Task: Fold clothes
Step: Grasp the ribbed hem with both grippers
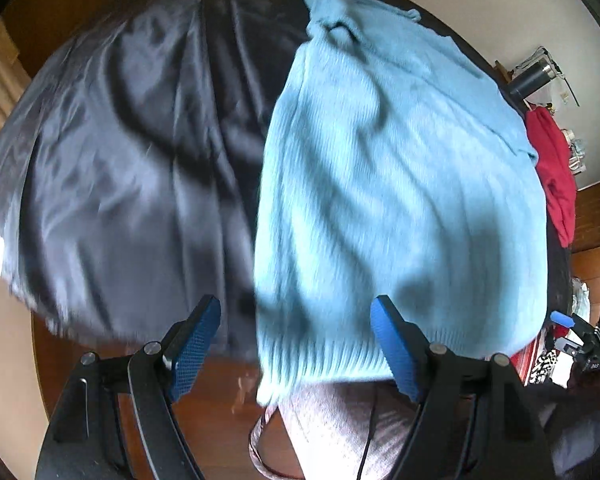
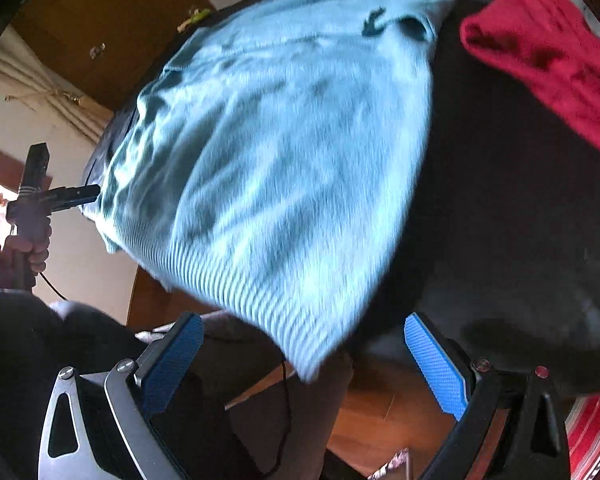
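A light blue knitted sweater (image 1: pixel 400 184) lies flat on a table covered with dark satin cloth (image 1: pixel 120 160), its ribbed hem hanging over the near edge. It also shows in the right wrist view (image 2: pixel 284 152). My left gripper (image 1: pixel 296 340) is open and empty, just in front of the hem's left part. My right gripper (image 2: pixel 304 356) is open and empty, its jaws either side of the hem's right corner without touching it. The left gripper (image 2: pixel 76 194) shows in the right wrist view beside the hem's left corner.
A red garment (image 2: pixel 548 64) lies on the table's far right, also in the left wrist view (image 1: pixel 556 176). A dark flask (image 1: pixel 530 78) and clutter stand beyond it. Wooden floor (image 2: pixel 388 412) lies below the table edge. The person's grey-clad leg (image 1: pixel 332 428) is below the hem.
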The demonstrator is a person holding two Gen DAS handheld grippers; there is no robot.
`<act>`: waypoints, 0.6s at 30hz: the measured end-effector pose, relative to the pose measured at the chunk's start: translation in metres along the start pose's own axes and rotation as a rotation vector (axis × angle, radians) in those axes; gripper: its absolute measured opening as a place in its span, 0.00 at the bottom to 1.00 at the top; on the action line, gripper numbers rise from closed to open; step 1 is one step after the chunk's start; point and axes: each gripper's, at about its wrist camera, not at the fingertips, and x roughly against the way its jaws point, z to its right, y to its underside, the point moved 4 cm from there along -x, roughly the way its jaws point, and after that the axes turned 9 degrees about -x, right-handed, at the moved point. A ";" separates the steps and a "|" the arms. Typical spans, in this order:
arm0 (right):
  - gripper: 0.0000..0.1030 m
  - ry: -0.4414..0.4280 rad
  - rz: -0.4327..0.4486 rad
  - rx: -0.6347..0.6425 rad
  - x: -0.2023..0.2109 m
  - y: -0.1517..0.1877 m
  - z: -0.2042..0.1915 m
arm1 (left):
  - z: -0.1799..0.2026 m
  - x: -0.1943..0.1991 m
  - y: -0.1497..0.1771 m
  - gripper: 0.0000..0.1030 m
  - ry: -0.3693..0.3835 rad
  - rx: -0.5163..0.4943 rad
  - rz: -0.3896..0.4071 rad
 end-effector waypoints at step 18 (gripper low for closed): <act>1.00 -0.141 -0.071 -0.100 -0.013 0.023 0.017 | -0.011 -0.040 0.050 0.78 0.254 0.143 0.009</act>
